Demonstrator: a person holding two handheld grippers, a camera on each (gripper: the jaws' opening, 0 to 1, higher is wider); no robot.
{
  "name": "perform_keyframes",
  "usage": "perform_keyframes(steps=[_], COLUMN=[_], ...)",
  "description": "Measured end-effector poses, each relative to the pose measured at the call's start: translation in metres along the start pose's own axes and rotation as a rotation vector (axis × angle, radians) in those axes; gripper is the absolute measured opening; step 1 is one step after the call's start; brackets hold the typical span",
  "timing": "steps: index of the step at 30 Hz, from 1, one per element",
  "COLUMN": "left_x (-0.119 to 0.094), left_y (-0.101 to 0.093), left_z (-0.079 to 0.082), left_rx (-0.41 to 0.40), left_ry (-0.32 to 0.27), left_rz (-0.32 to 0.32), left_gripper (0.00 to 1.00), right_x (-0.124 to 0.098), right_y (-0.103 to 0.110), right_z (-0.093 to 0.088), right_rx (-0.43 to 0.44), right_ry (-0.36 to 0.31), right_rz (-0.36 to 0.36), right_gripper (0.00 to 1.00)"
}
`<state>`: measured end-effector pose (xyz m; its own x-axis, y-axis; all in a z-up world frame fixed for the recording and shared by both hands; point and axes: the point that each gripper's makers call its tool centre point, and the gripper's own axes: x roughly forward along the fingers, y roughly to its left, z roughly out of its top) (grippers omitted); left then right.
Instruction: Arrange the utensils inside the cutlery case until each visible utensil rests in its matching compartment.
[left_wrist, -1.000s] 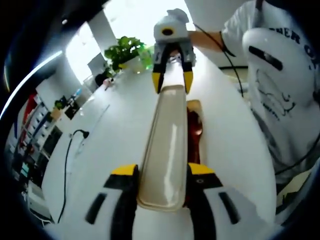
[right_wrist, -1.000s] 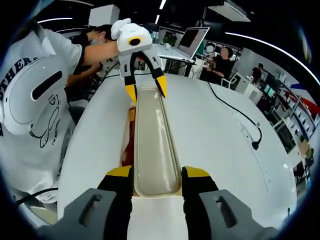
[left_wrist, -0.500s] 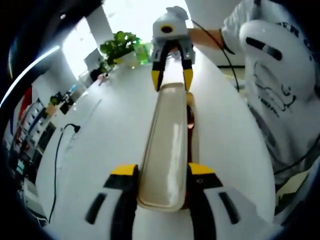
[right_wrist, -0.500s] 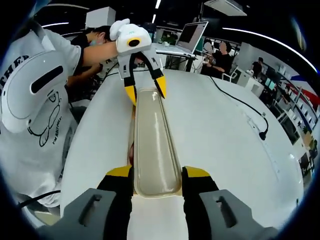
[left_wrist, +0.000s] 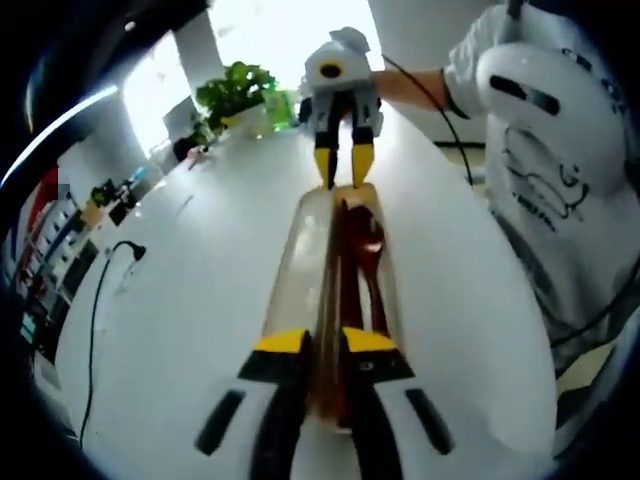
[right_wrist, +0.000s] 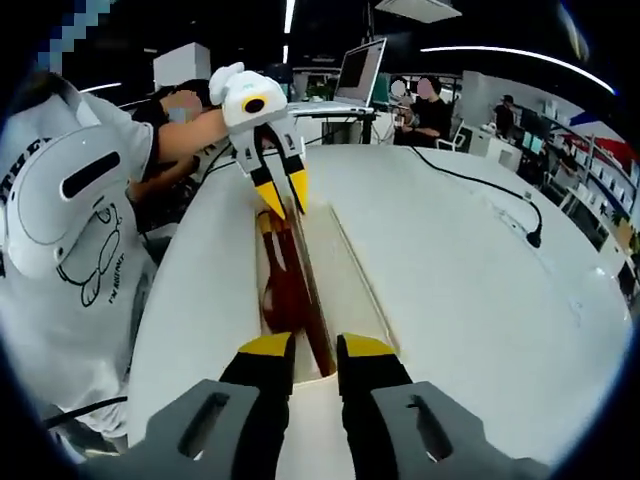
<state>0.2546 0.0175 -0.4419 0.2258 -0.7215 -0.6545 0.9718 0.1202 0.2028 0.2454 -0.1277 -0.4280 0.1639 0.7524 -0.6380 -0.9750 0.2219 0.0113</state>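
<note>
Case (left_wrist: 300, 262): I see a long, cream, open case lying lengthwise on the white bench (left_wrist: 180, 330), between my two claws.
Lid (right_wrist: 345, 275): it stands tipped up on its long edge beside the tray half of the case.
Utensils (left_wrist: 362, 262): dark red-brown pieces lie lengthwise inside the case; I cannot tell which compartment each sits in.
Left claw (left_wrist: 322, 345): its jaws are nearly together, pinching the near end of the case along the lid's edge.
Right claw (right_wrist: 305, 348): its jaws are almost closed too, clamped on the opposite end of the case at the same edge.
Person (right_wrist: 70, 230): white printed shirt, just beside the case at the bench's edge.
Plant (left_wrist: 235, 95): beyond the case's far end in the left gripper view.
Laptop (right_wrist: 355, 80): beyond the case in the right gripper view.
</note>
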Motion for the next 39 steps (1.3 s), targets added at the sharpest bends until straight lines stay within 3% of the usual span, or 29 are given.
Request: perform_keyframes(steps=[4, 8, 11, 13, 15, 18, 19, 23, 27, 35, 39], left_x=[0.003, 0.004, -0.002, -0.01, -0.021, -0.035, -0.038, -0.041, -0.037, -0.027, -0.024], left_y=[0.0, -0.002, 0.001, 0.007, 0.024, 0.046, 0.053, 0.073, 0.07, 0.058, 0.051], left_z=[-0.005, -0.009, -0.006, 0.001, 0.001, -0.007, -0.013, -0.053, -0.065, -0.072, -0.066], left_rx=[0.02, 0.012, -0.001, -0.061, -0.132, -0.268, -0.326, -0.5, -0.68, -0.745, -0.799], left_ry=[0.035, 0.037, 0.014, -0.049, -0.089, -0.135, -0.133, -0.033, -0.066, -0.047, -0.083], left_rz=[0.01, 0.002, 0.013, 0.034, 0.104, 0.171, 0.195, 0.293, 0.255, 0.197, 0.148], left_gripper=[0.08, 0.08, 0.1, 0.1, 0.1, 0.09, 0.09, 0.08, 0.08, 0.08, 0.08], right_x=[0.002, 0.0, -0.006, -0.012, -0.016, -0.013, -0.009, 0.001, 0.01, 0.021, 0.02], right_y=[-0.003, -0.008, -0.023, -0.045, -0.068, -0.082, -0.081, -0.079, -0.075, -0.071, -0.07], right_z=[-0.005, -0.003, -0.004, -0.007, -0.016, -0.031, -0.034, -0.035, -0.031, -0.03, -0.029], right_rx=[0.002, 0.032, 0.189, 0.322, 0.446, 0.534, 0.539, 0.594, 0.634, 0.732, 0.749], right_ry=[0.02, -0.017, -0.075, -0.127, -0.154, -0.161, -0.152, -0.16, -0.173, -0.188, -0.195], right_rz=[0.002, 0.007, -0.016, -0.074, -0.145, -0.182, -0.176, -0.142, -0.099, -0.015, 0.0], right_gripper=[0.17, 0.17, 0.16, 0.1, 0.04, 0.03, 0.04, 0.07, 0.09, 0.11, 0.11])
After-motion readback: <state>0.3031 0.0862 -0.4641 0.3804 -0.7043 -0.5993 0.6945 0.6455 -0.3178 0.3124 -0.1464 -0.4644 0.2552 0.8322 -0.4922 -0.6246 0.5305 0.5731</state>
